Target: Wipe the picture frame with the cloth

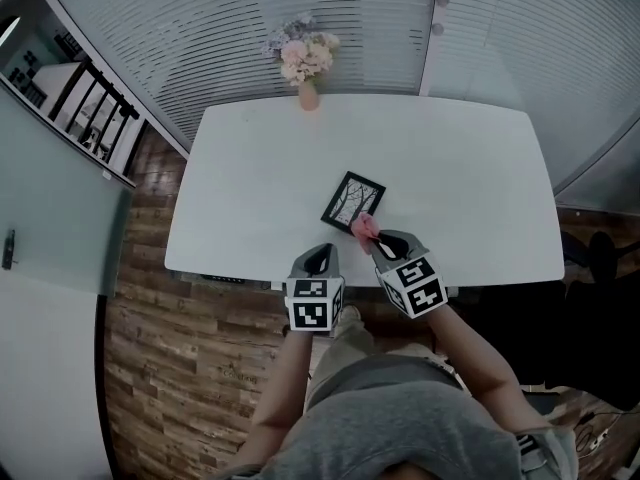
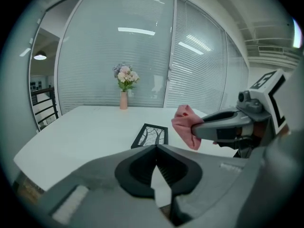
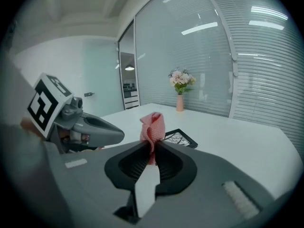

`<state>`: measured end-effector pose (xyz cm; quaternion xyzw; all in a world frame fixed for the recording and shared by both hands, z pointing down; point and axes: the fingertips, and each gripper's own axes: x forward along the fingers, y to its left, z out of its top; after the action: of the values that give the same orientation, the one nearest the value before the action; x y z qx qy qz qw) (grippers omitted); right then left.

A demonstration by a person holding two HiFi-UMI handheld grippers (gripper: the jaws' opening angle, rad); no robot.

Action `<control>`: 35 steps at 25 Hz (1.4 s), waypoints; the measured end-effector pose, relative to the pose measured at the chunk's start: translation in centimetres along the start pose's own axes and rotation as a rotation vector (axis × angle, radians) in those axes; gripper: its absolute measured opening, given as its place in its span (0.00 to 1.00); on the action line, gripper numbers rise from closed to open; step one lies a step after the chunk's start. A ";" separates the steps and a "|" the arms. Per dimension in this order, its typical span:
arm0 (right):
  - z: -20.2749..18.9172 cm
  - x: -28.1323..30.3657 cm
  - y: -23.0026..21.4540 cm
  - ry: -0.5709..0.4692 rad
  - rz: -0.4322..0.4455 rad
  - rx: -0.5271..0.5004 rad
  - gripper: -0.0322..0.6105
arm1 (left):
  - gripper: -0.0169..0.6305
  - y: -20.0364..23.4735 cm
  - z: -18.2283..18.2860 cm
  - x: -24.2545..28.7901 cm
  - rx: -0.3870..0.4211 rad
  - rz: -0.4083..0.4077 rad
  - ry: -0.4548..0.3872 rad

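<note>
Now | right tongs (image 3: 153, 145) pinch limp cloth (image 3: 153, 123) | left tongs (image 2: 156, 148) pressed together, empty | we judge frame (image 1: 353, 200) light, fragile; brace its edge.

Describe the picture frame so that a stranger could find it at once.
Start at the white table. Near its front edge, beside the pink cloth, lies the picture frame. It is flat and black-bordered; the flower vase stands far off.
</note>
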<state>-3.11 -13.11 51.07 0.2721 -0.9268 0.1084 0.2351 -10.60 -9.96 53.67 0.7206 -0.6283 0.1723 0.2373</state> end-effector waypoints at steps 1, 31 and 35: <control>0.0 -0.9 0.4 -0.012 0.006 0.001 0.11 | 0.03 -0.6 -0.3 -0.7 -0.003 0.007 -0.007; -5.3 -15.2 7.3 -0.116 0.090 -0.014 0.11 | 0.03 -12.4 -6.3 -11.8 -0.082 0.057 -0.115; -5.0 -15.4 7.6 -0.117 0.090 -0.034 0.11 | 0.03 -12.6 -6.0 -11.9 -0.087 0.054 -0.121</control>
<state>6.01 1.87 47.23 0.2318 -0.9520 0.0869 0.1799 0.31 4.44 50.52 0.7014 -0.6677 0.1075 0.2250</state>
